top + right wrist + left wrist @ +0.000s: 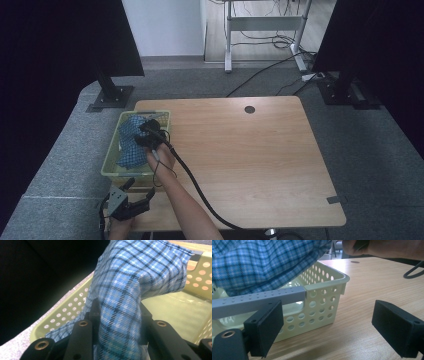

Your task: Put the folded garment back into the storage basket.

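**Checked cloth gripped over basket, lift or drop in hand**

Bench (260, 150): wooden, mostly bare. Basket (112, 167): pale green, perforated, at left edge. Checked cloth (129, 142) is draped in it, pinched between closed jaws of right gripper (148, 135). Left gripper (131, 202) is held agape near basket's corner. Judged: cloth transfer underway; a clean lift clear of the rim is called for.

cloth (120, 302): top cut off by edge | basket (322, 290) floor: mostly hidden under cloth
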`<control>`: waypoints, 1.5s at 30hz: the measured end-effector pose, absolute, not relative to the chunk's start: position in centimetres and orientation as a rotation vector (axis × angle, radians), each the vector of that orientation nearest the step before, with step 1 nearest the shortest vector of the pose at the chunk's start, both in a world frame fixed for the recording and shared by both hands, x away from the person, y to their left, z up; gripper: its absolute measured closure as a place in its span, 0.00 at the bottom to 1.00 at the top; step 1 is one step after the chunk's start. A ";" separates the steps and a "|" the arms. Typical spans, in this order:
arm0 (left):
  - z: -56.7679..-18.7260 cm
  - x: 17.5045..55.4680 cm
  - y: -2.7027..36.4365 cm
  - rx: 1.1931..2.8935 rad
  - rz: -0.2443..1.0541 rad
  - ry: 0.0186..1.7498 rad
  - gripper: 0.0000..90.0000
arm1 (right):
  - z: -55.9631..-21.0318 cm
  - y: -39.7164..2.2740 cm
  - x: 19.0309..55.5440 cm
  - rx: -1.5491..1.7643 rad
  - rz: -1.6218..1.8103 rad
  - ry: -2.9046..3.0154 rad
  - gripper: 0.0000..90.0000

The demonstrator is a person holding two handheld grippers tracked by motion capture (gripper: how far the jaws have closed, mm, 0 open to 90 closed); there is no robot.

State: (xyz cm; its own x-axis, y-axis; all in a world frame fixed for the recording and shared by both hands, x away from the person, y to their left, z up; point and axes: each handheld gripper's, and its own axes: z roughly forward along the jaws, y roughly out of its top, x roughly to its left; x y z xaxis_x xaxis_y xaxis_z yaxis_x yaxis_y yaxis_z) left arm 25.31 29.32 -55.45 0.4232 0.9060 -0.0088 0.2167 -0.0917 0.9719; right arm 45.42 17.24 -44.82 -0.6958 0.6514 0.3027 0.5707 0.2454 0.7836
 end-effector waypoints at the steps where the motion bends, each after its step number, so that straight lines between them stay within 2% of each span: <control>1: -55.5 25.3 29.3 1.583 0.789 1.015 0.12 | -44.9 17.3 45.5 1.195 1.457 2.411 0.74; 9: -55.5 25.3 29.3 1.583 0.791 1.011 0.12 | -46.0 18.1 45.6 1.229 1.428 2.432 0.73; 11: -55.5 25.3 29.3 1.583 0.789 1.012 0.12 | -46.4 18.3 45.9 1.227 1.434 2.458 0.64; 12: -55.5 25.3 29.3 1.584 0.787 1.012 0.12 | -46.8 18.4 46.2 1.237 1.384 2.506 0.55; 13: -55.5 25.3 29.3 1.584 0.787 1.012 0.12 | -46.8 18.4 46.2 1.237 1.384 2.506 0.55; 14: -55.5 25.3 29.3 1.585 0.787 1.011 0.12 | -47.0 18.4 46.5 1.235 1.363 2.526 0.47; 15: -55.5 25.3 29.3 1.585 0.788 1.011 0.12 | -47.0 18.4 46.5 1.235 1.363 2.526 0.47; 19: -55.4 25.3 29.3 1.586 0.787 1.013 0.12 | -47.0 18.5 46.4 1.212 1.295 2.511 0.32; 24: -55.4 25.3 29.3 1.589 0.786 1.016 0.12 | -46.2 18.0 46.0 1.185 1.284 2.509 0.22; 27: -55.4 25.4 29.3 1.590 0.786 1.018 0.12 | -46.0 17.6 45.8 1.166 1.301 2.501 0.21; 37: -55.4 25.4 29.2 1.593 0.786 1.018 0.12 | -46.2 16.0 44.9 1.127 1.413 2.517 0.04; 41: -55.4 25.4 29.2 1.590 0.783 1.019 0.12 | -46.4 15.5 44.5 1.084 1.479 2.527 0.01; 45: -55.4 25.4 29.2 1.591 0.788 1.018 0.12 | -46.6 15.0 43.6 1.001 1.391 2.485 0.01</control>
